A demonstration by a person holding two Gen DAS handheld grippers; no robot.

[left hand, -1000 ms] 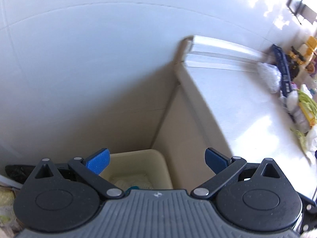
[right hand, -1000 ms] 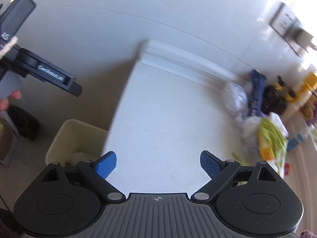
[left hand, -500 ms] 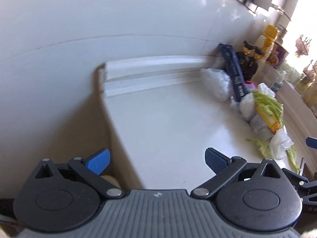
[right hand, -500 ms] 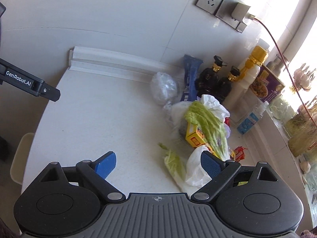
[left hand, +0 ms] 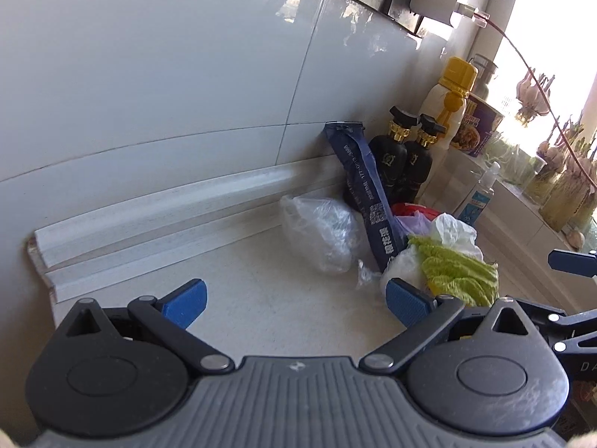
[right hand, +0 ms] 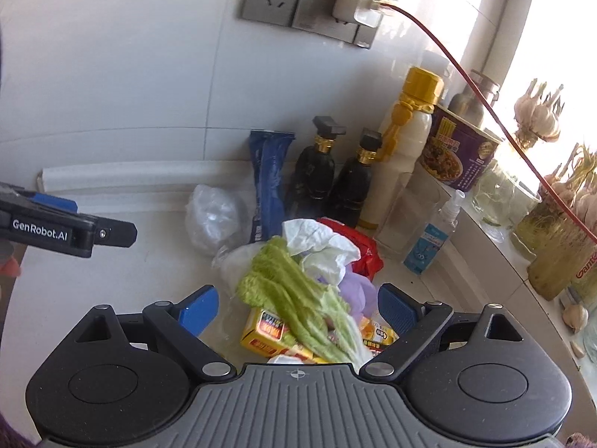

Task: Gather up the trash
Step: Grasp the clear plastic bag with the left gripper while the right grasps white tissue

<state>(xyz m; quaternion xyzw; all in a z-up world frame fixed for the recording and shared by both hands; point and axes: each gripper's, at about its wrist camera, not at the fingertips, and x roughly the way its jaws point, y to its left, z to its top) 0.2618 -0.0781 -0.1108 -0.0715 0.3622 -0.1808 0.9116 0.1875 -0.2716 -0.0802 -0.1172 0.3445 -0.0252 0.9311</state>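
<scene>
A heap of trash lies on the white counter (left hand: 261,298). It holds green cabbage leaves (right hand: 294,295), a yellow box (right hand: 268,332), white crumpled tissue (right hand: 321,246), a red wrapper (right hand: 354,242), a clear plastic bag (left hand: 321,231) and a dark blue packet (left hand: 369,194) leaning on the wall. My right gripper (right hand: 298,308) is open, its jaws either side of the leaves and the box. My left gripper (left hand: 296,300) is open and empty over bare counter, left of the heap. The left gripper also shows in the right wrist view (right hand: 74,229).
Two dark sauce bottles (right hand: 335,179), a white bottle with a yellow cap (right hand: 403,149), a purple noodle cup (right hand: 455,149) and a small spray bottle (right hand: 433,235) stand behind the heap. A wall socket with a red cable (right hand: 373,3) is above. Garlic and jars (right hand: 537,119) line the sill.
Both grippers have swung right, away from the counter's left end and the beige bin, toward the trash heap. The right gripper has come close over the leaves.
</scene>
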